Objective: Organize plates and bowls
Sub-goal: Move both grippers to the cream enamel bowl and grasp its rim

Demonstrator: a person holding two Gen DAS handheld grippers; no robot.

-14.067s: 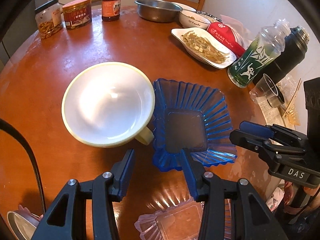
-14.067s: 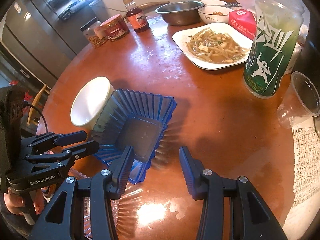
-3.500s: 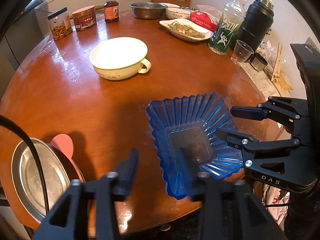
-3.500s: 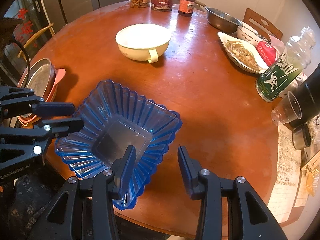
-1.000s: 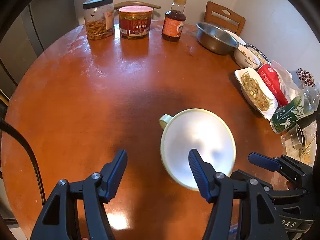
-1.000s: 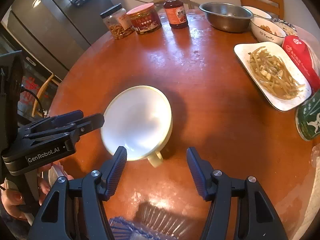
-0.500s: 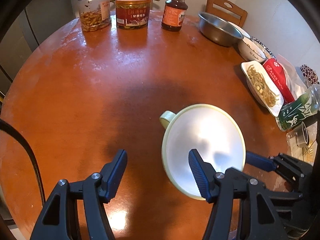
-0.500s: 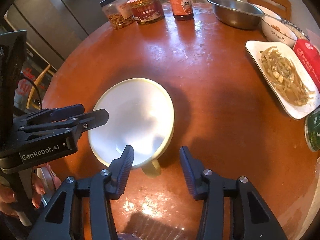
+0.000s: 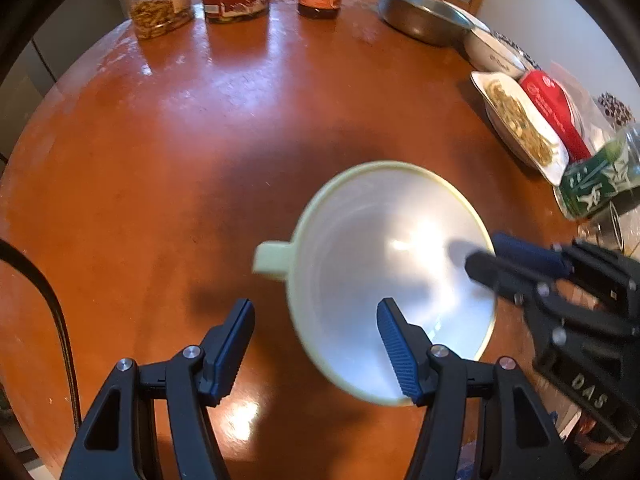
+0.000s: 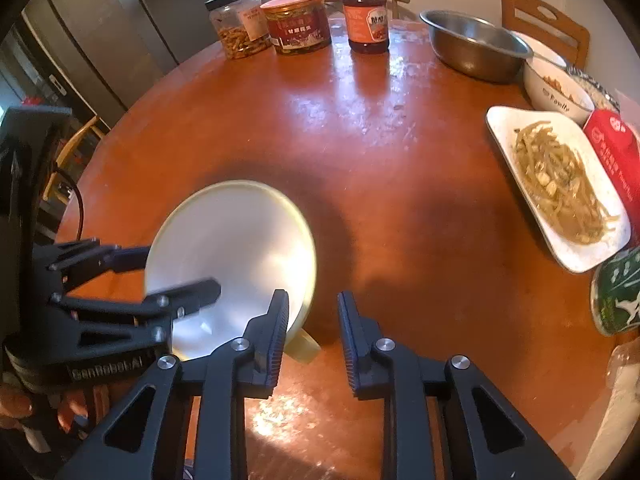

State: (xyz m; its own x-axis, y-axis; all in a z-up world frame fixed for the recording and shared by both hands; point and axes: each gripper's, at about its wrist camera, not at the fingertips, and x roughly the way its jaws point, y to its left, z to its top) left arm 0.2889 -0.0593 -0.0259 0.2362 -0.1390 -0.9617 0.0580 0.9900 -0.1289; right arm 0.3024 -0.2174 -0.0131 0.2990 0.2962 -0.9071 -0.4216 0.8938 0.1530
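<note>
A cream bowl (image 9: pixel 384 272) (image 10: pixel 232 240) with a tab handle stands on the round brown table (image 10: pixel 400 152). My left gripper (image 9: pixel 316 340) (image 10: pixel 182 268) is open and straddles the bowl's rim, with one finger over the white inside and the other outside. My right gripper (image 10: pixel 312 320) (image 9: pixel 484 252) straddles the opposite rim. Its jaws are closing, with the rim and a handle (image 10: pixel 304 346) between them. Bare table still shows between the handle and the right pad. In the left wrist view a handle (image 9: pixel 272 260) sticks out to the left.
At the far edge stand a snack jar (image 10: pixel 240 28), a red-lidded jar (image 10: pixel 298 24), a sauce bottle (image 10: pixel 366 16) and a steel bowl (image 10: pixel 476 44). On the right are a white plate of food (image 10: pixel 500 120), a red packet (image 10: pixel 616 152) and a green bottle (image 10: pixel 620 292).
The right gripper's jaws have narrowed around the bowl's handle and rim. The left gripper has sunk closer, and the bowl now fills more of its view.
</note>
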